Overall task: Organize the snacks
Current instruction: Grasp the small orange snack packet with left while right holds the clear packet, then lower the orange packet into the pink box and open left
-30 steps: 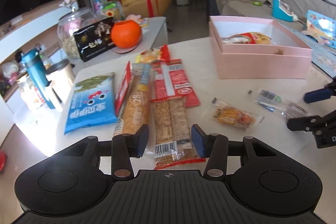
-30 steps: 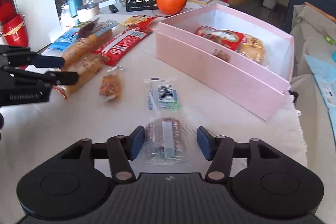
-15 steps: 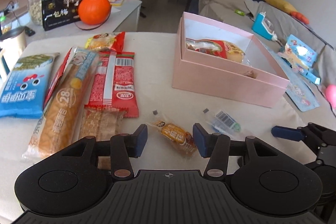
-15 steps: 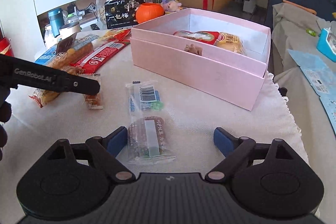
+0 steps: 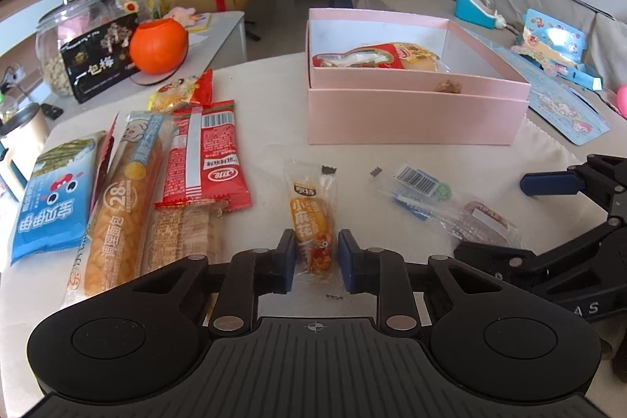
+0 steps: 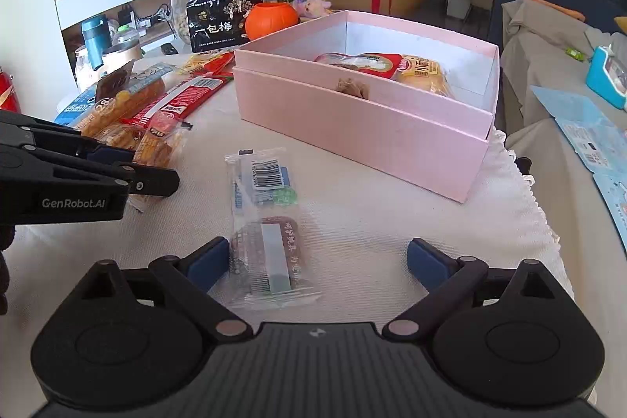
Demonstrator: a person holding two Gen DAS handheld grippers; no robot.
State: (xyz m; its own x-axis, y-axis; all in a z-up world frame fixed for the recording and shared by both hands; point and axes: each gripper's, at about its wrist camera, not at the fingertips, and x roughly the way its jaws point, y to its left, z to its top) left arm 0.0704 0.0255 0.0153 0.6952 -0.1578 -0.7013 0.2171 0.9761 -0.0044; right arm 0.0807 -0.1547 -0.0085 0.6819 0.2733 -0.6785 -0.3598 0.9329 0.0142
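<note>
A small yellow snack packet (image 5: 311, 210) lies on the white tablecloth, and my left gripper (image 5: 313, 249) is shut on its near end. A clear packet with a brown snack (image 6: 270, 241) lies between the fingers of my right gripper (image 6: 317, 259). That gripper's jaws are opening wide, with its left pad (image 6: 209, 261) beside the wrapper. The pink box (image 5: 411, 116) stands open behind and holds a red and yellow bread packet (image 5: 376, 55). In the right wrist view, the left gripper (image 6: 145, 169) sits at the left on its snack.
A blue packet (image 5: 51, 198), a long bread (image 5: 121, 190), a red packet (image 5: 207, 159) and a cracker pack (image 5: 184, 234) lie in a row at the left. Behind them are an orange pot (image 5: 158, 46), a black box (image 5: 100, 61) and a glass jar (image 5: 58, 30).
My left gripper swung right from the cracker pack to the small yellow snack and closed on it. The right gripper's jaws spread wider around the clear packet.
</note>
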